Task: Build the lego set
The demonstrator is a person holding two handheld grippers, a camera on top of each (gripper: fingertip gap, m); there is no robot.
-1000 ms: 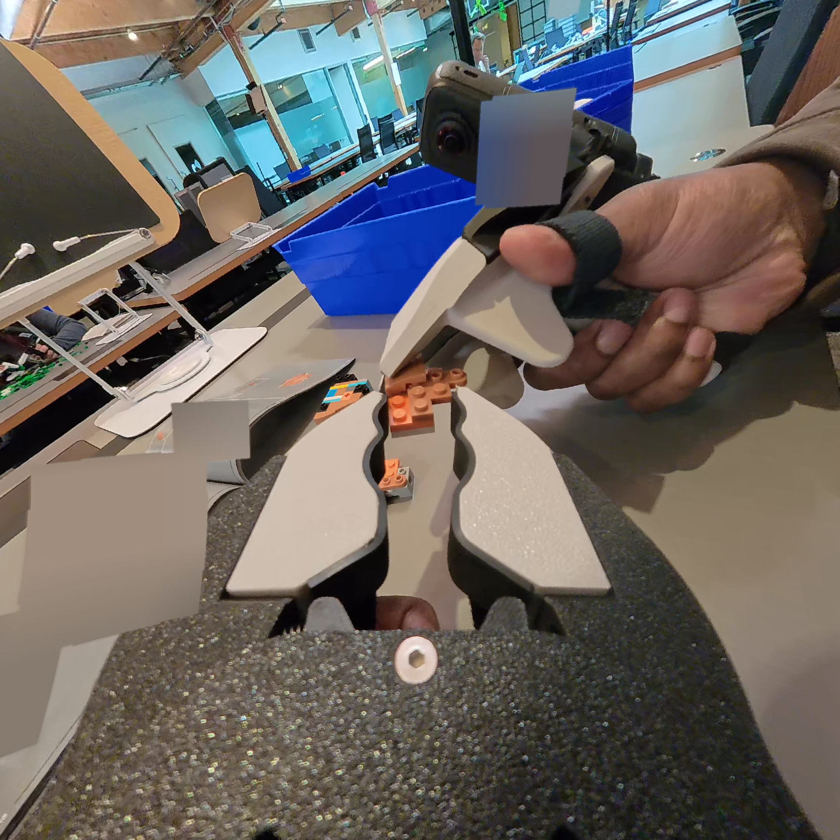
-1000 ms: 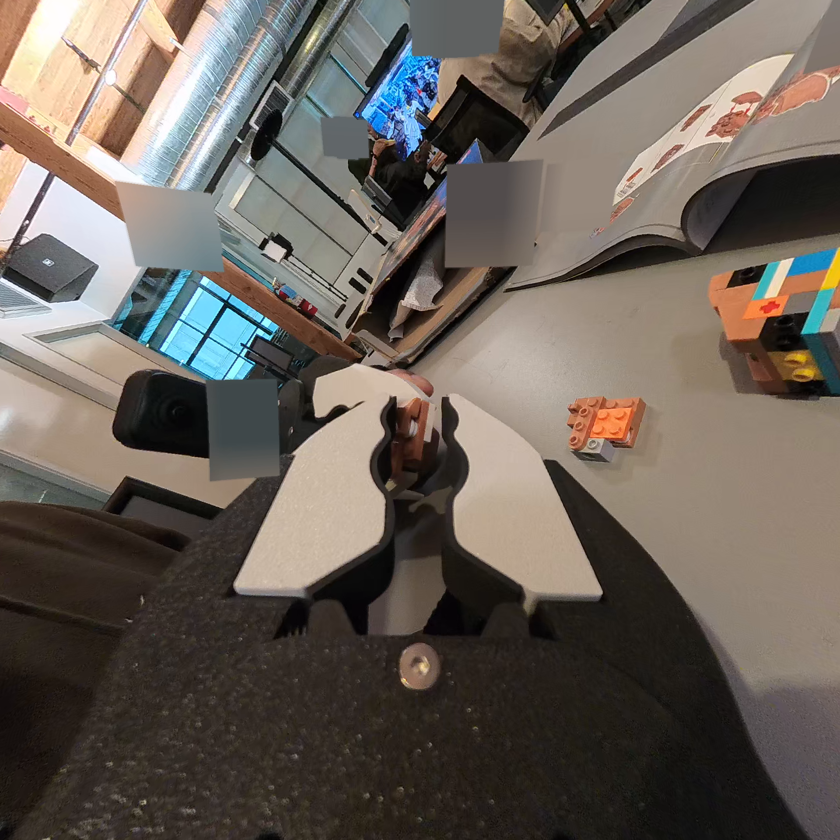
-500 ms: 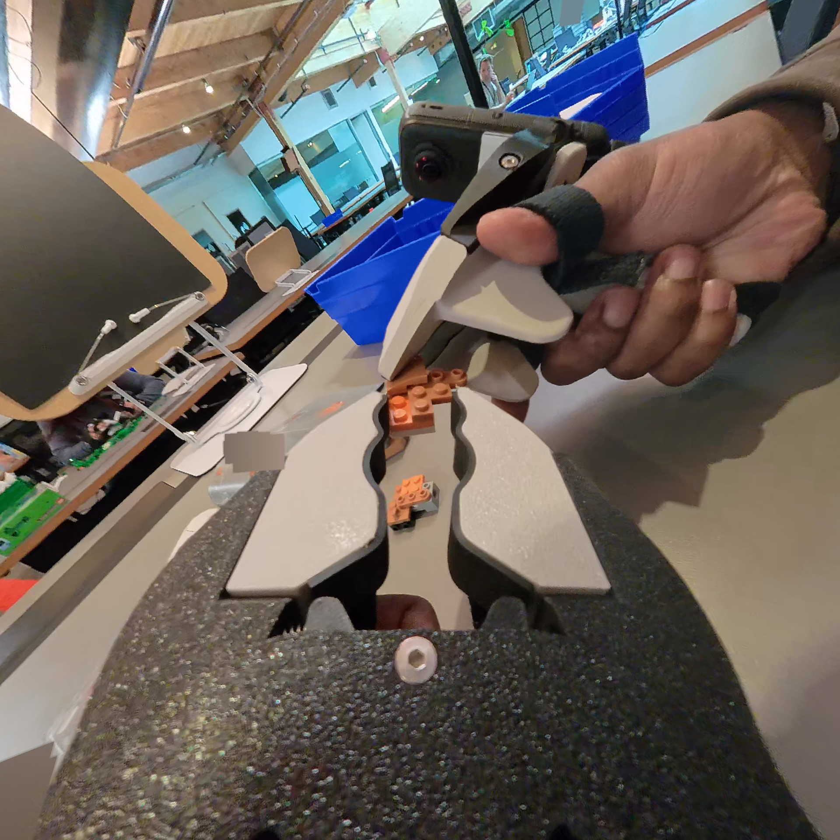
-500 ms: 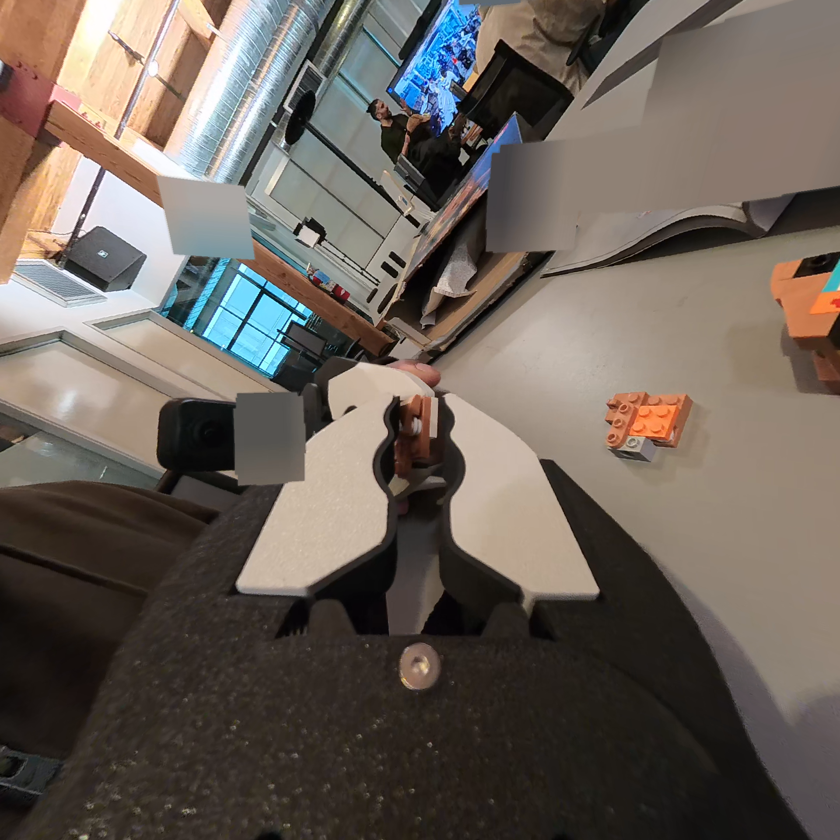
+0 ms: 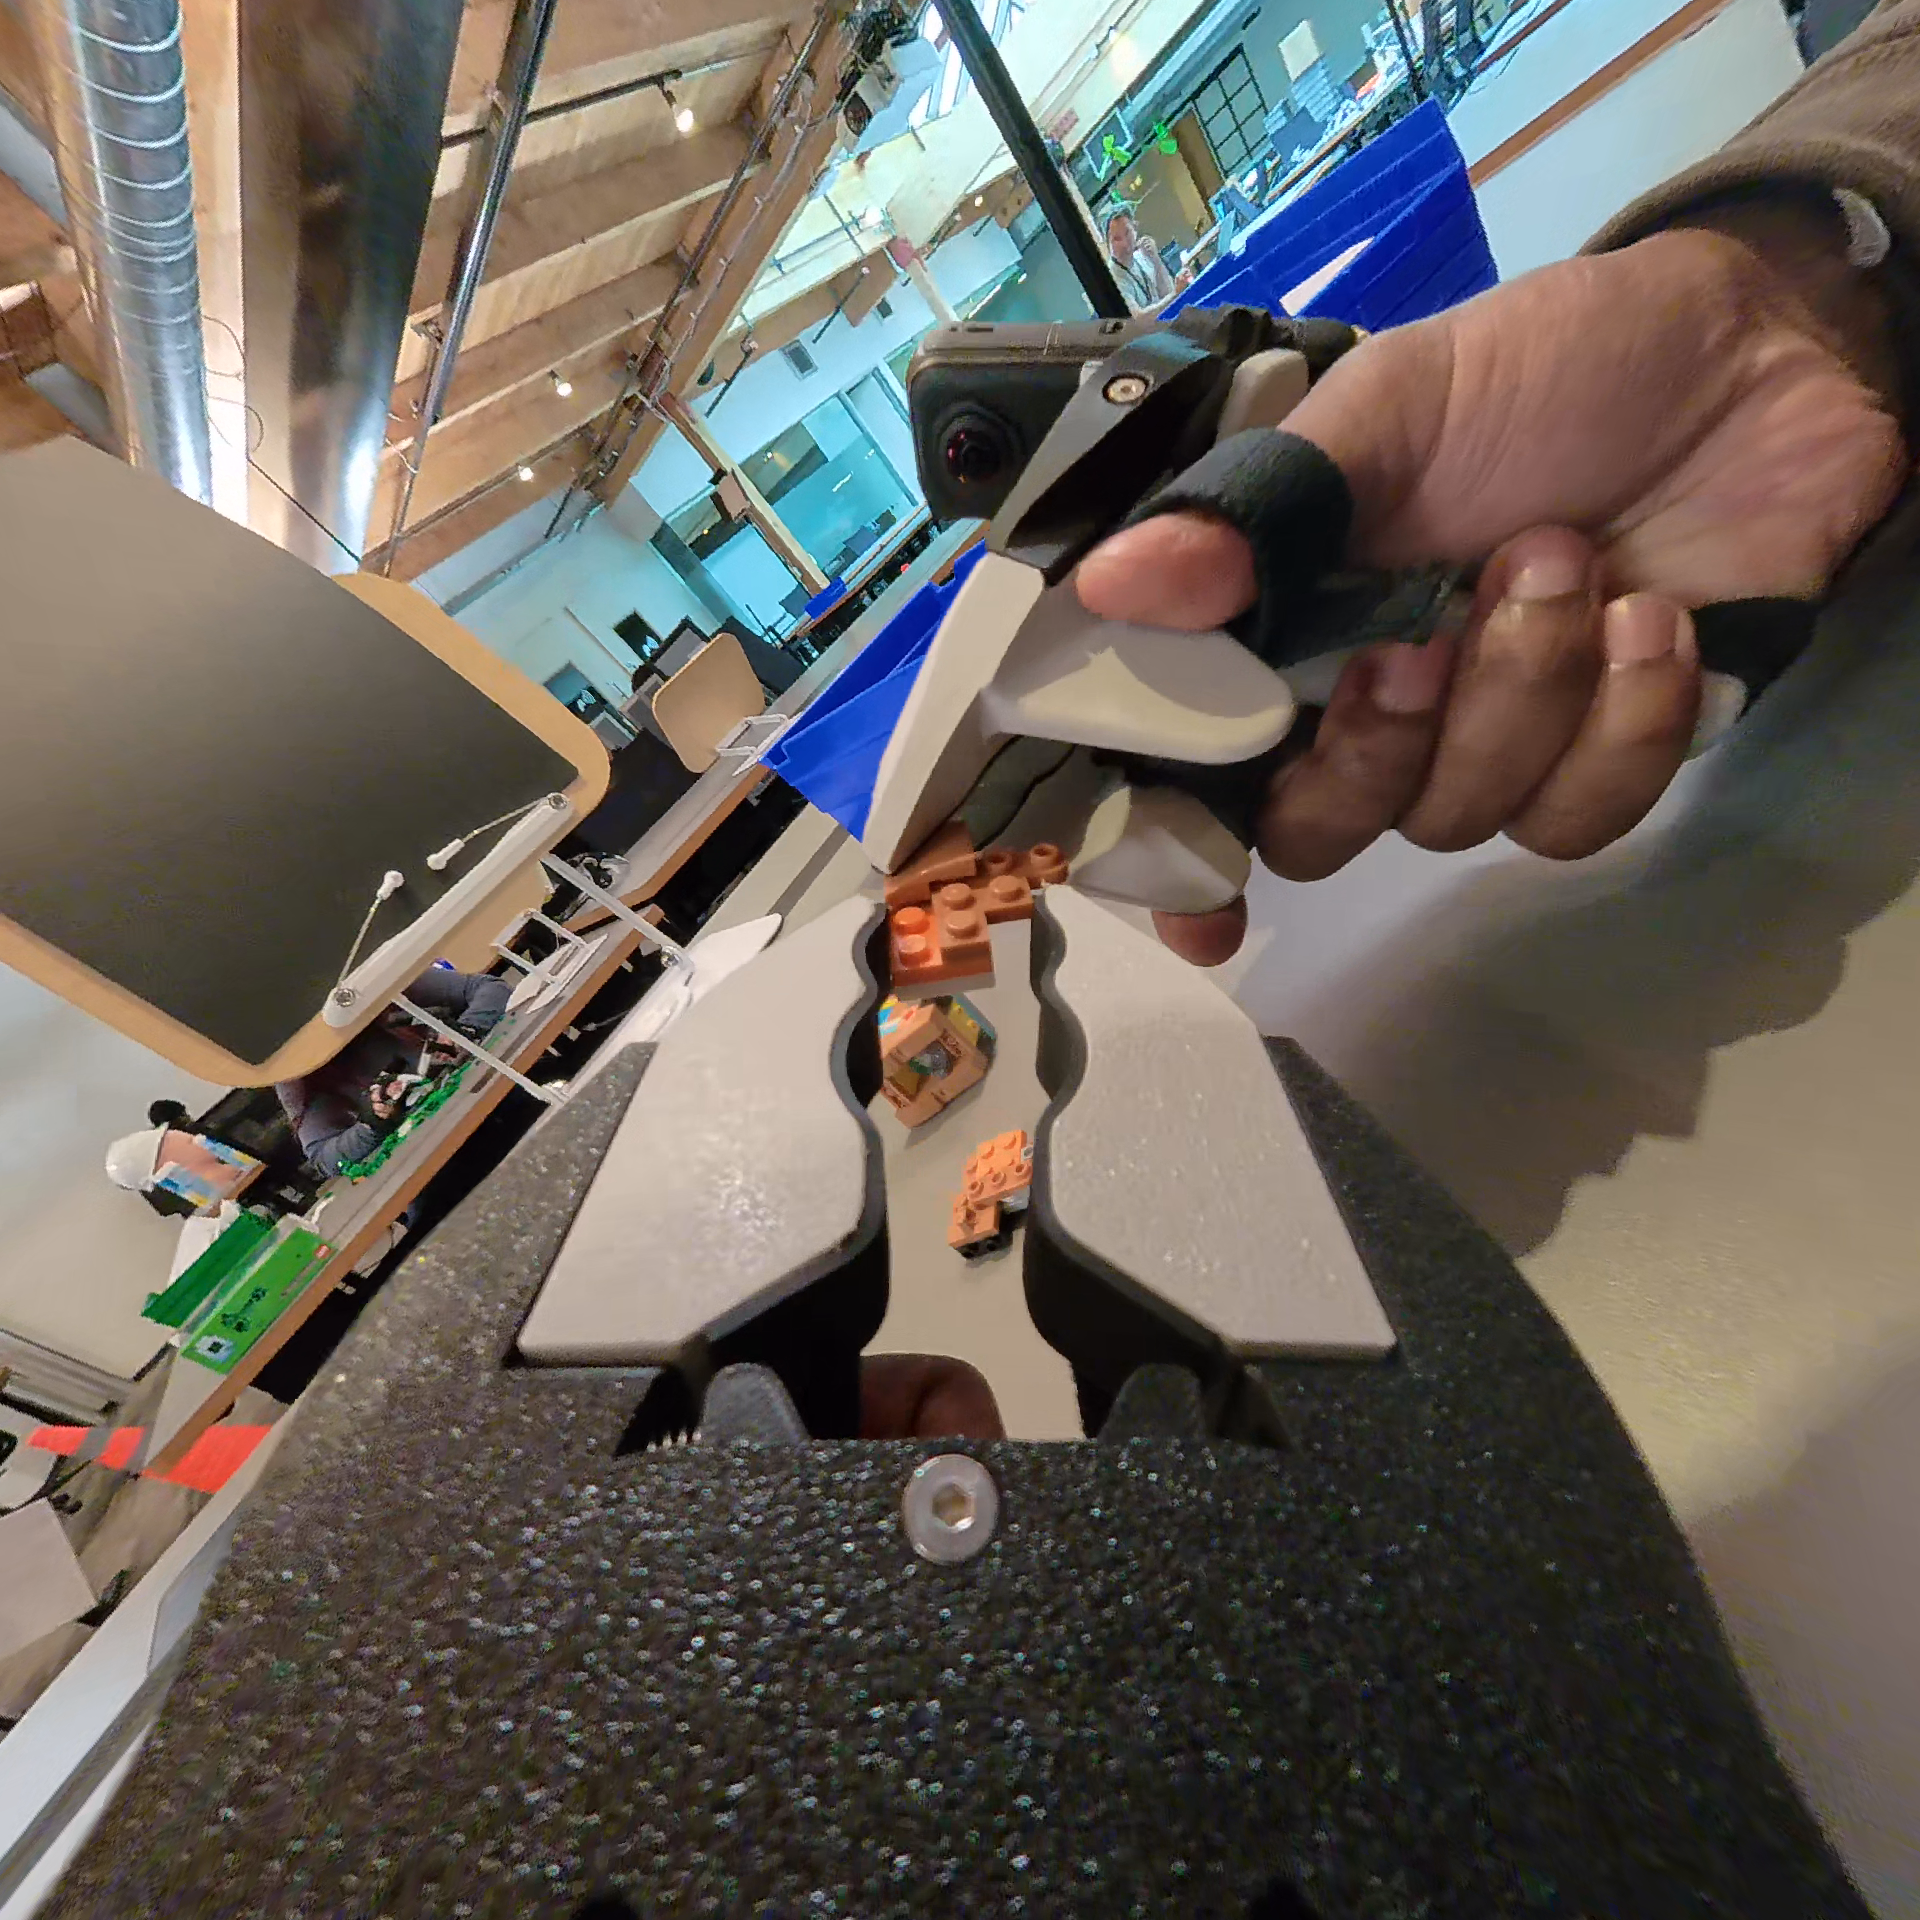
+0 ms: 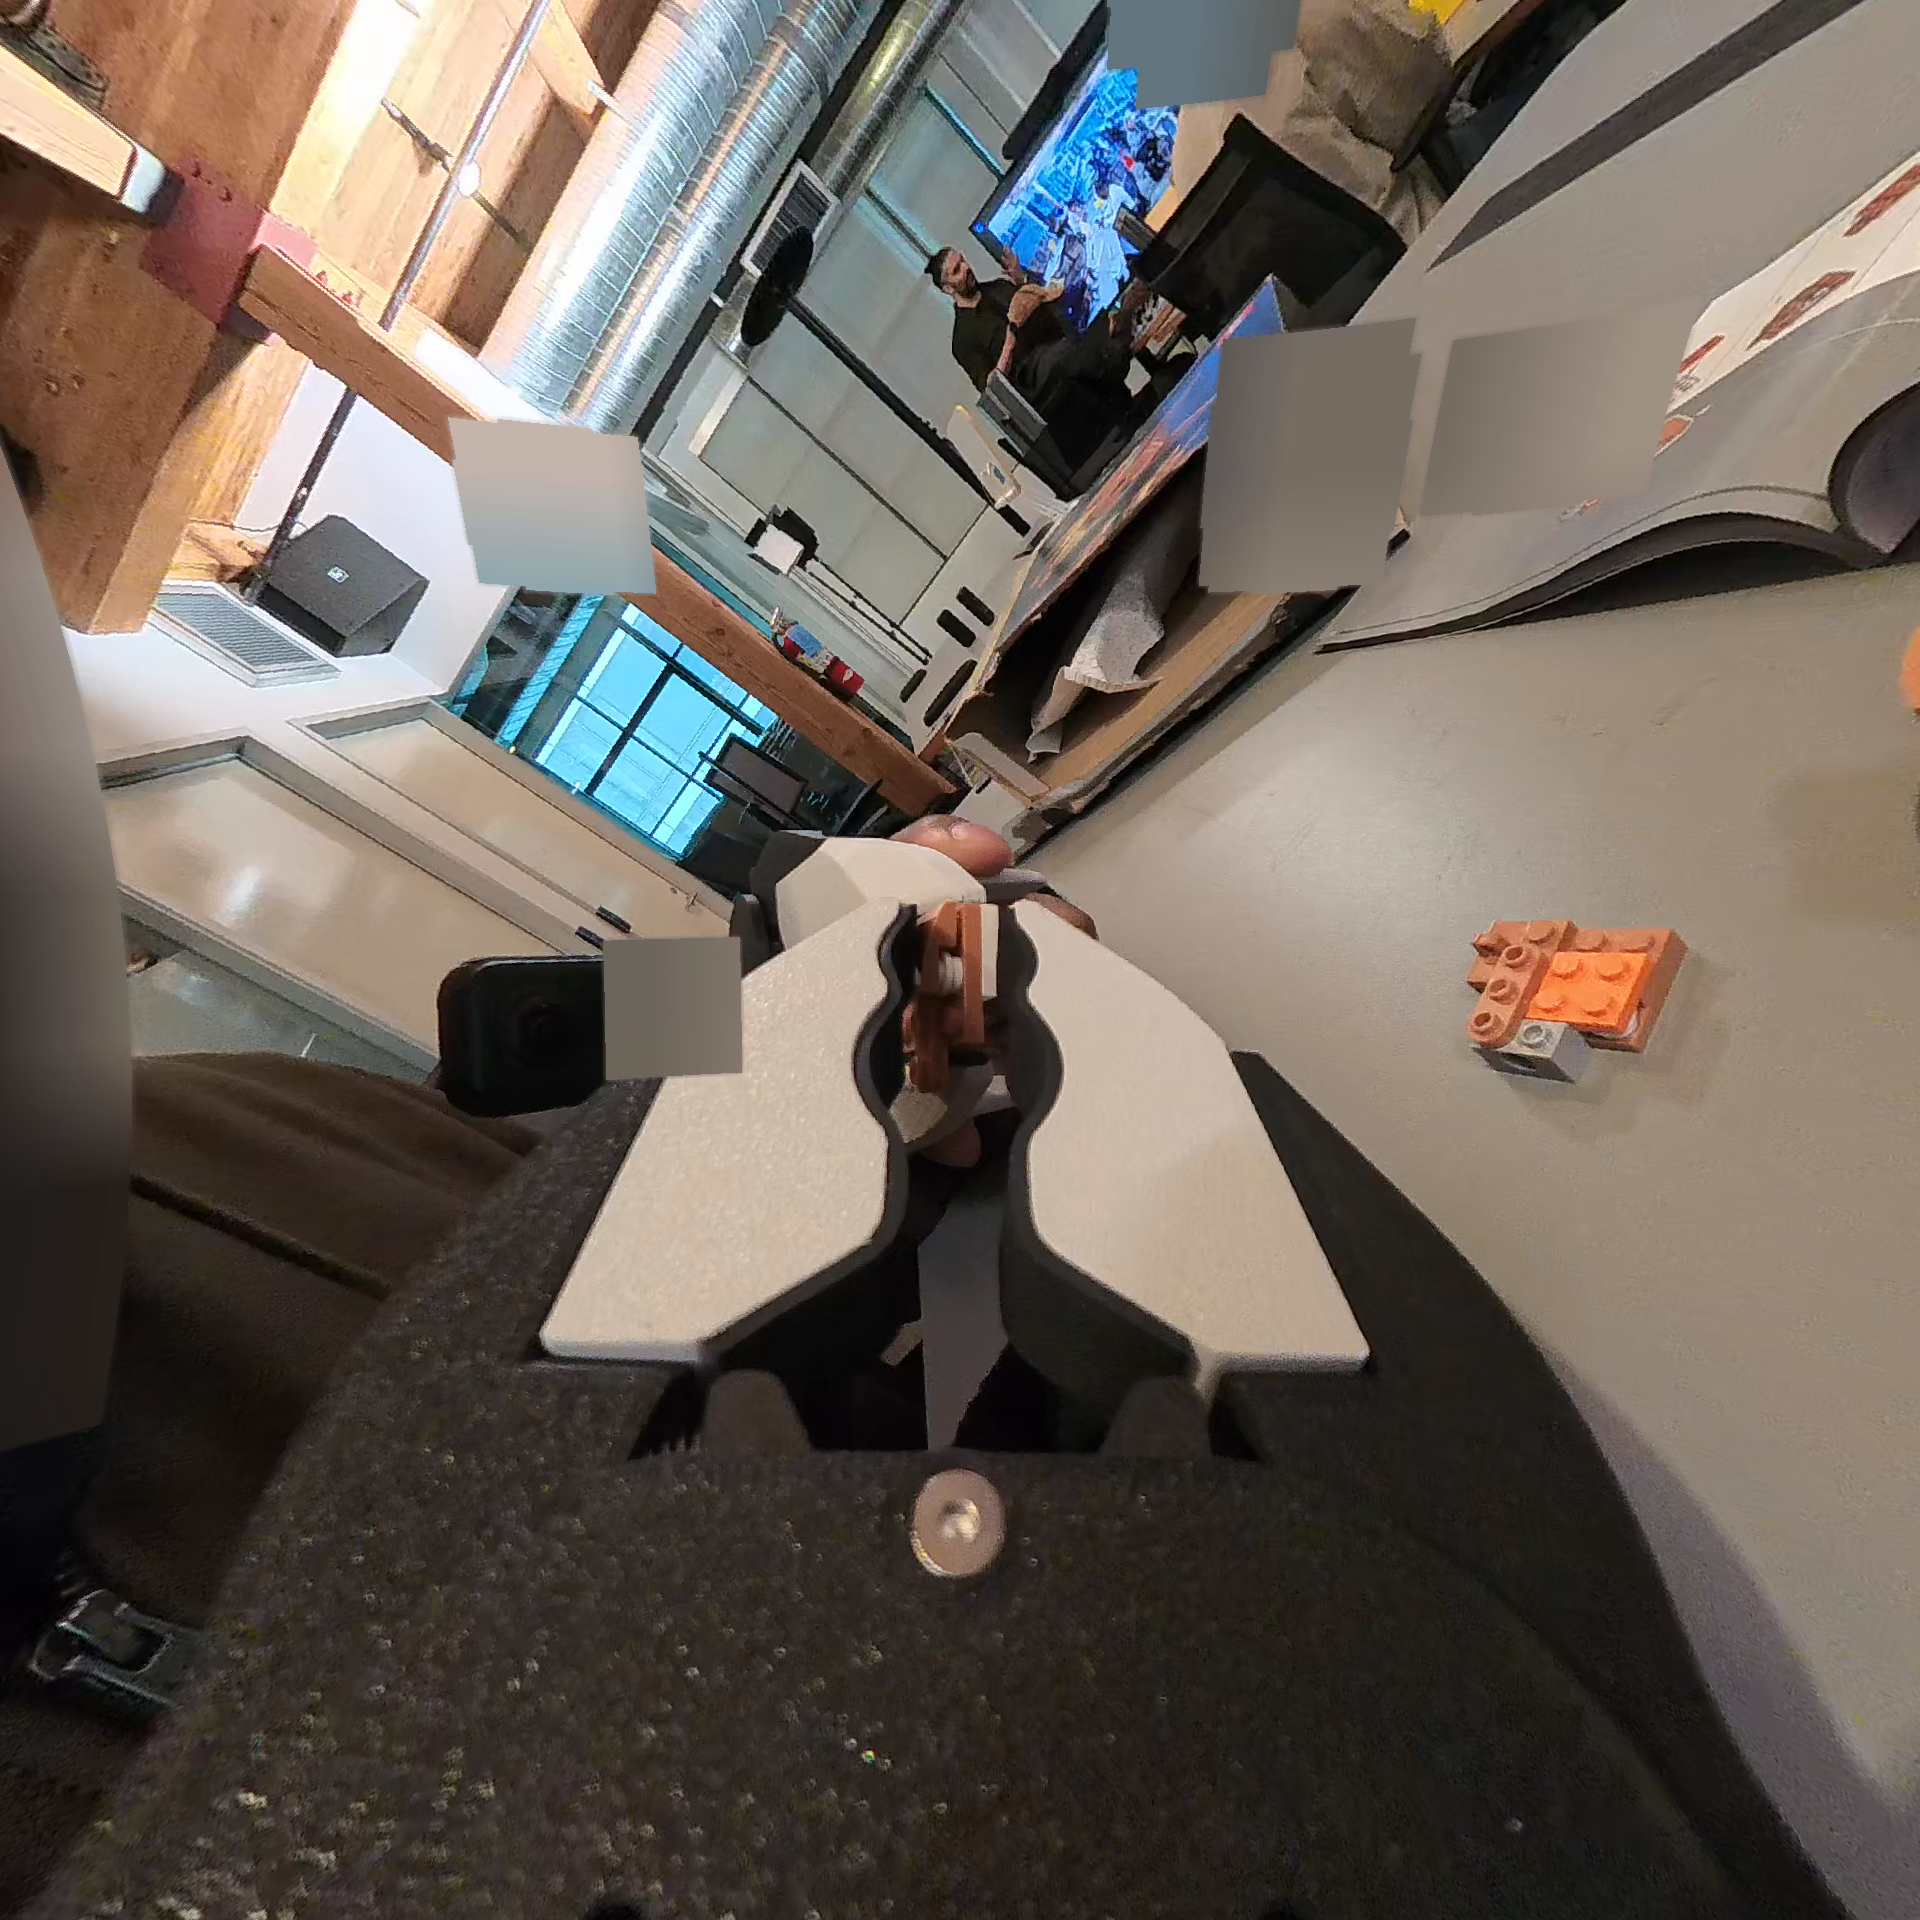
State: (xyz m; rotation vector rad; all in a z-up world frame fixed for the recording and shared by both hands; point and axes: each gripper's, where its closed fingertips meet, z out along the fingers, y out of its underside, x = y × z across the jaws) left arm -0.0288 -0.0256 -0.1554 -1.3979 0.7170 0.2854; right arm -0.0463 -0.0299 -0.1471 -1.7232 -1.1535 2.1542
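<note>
left gripper [image 5: 951,914] is clenching on the brown plate stack [image 5: 940,930] at its fingertips, studs facing the camera. right gripper [image 6: 961,935] is clenching on the same stack [image 6: 961,992] from the opposite end; in the right wrist view the plates are showing edge-on, pinched between both tips. both grippers are meeting tip to tip, with the stack bridging them above the table [image 5: 1662,1299].

in the left wrist view the right gripper [image 5: 987,831] is coming in from 1 o'clock, with a hand [image 5: 1558,540] wrapping its handle and its camera [image 5: 997,426] sitting at 12 o'clock. in the right wrist view the left gripper's camera [image 6: 520,1029] is sitting at 9 o'clock of the tips.

through the gap between the left fingers, a multicoloured block build [image 5: 930,1060] is lying on the table just below the held stack, and a small orange piece [image 5: 992,1184] is lying nearer the camera, apart from it. in the right wrist view that small orange piece [image 6: 1569,987], with a grey brick under it, is sitting at 3 o'clock of the tips, well apart from them.

an open booklet [image 6: 1714,436] is lying at 1 o'clock in the right wrist view. blue bins [image 5: 852,727] are standing at 12 o'clock behind the tips in the left wrist view, and a tablet on a stand [image 5: 229,748] is at 10 o'clock.
</note>
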